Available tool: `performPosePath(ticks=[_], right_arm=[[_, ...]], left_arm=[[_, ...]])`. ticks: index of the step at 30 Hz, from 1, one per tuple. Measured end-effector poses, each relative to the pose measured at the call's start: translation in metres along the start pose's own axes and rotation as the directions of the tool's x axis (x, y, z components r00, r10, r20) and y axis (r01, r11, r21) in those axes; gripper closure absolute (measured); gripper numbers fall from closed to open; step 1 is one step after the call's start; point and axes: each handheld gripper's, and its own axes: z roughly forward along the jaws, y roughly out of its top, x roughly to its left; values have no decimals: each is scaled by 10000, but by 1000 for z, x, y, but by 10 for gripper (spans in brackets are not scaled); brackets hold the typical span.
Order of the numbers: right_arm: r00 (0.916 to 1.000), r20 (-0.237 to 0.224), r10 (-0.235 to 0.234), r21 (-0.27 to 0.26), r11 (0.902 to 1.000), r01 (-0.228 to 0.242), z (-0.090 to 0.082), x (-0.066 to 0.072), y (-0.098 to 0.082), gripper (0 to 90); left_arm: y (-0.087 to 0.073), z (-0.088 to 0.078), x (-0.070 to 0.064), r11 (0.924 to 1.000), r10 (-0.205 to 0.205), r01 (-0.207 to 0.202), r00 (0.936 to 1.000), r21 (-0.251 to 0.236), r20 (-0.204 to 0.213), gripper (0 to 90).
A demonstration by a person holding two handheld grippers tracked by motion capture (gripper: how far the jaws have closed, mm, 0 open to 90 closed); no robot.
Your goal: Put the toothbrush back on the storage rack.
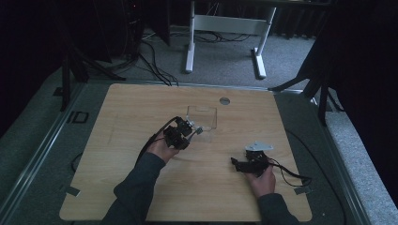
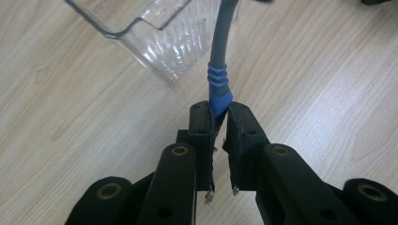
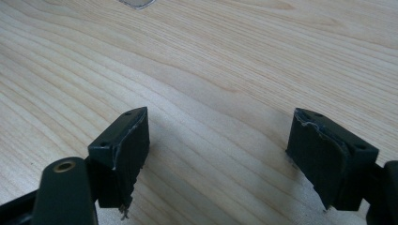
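Dim room, grey carpet around a pale wooden bench [image 1: 141, 197]; the left claw [image 2: 219, 108] is pinched tight on the blue plug end of a grey cable [image 2: 219, 84], which rises ahead of its tips; a clear plastic box [image 2: 159, 42] stands just beyond, up and to the left of that claw; the right claw [image 3: 218, 136] gapes wide and holds nothing, resting over bare wood; the step looks like carrying the cable to the box; next, the plug must go over the rim before release.
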Motion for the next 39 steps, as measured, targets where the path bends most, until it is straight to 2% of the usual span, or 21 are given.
performPosePath(ticks=[4,19,39], right_arm=[[10000,-1,-1,-2,10000,1,0,0,0,210],[10000,-2,-2,-6,10000,2,0,0,0,210],[10000,-7,12,3,10000,-12,0,0,0,210]], left_arm=[[-2,-4,2,9997,-200,199,9998,-151,-57,809],[-6,-20,8,9958,-513,493,9984,-769,-245,809],[-5,-31,12,9917,-671,639,9974,-1120,-253,809]])
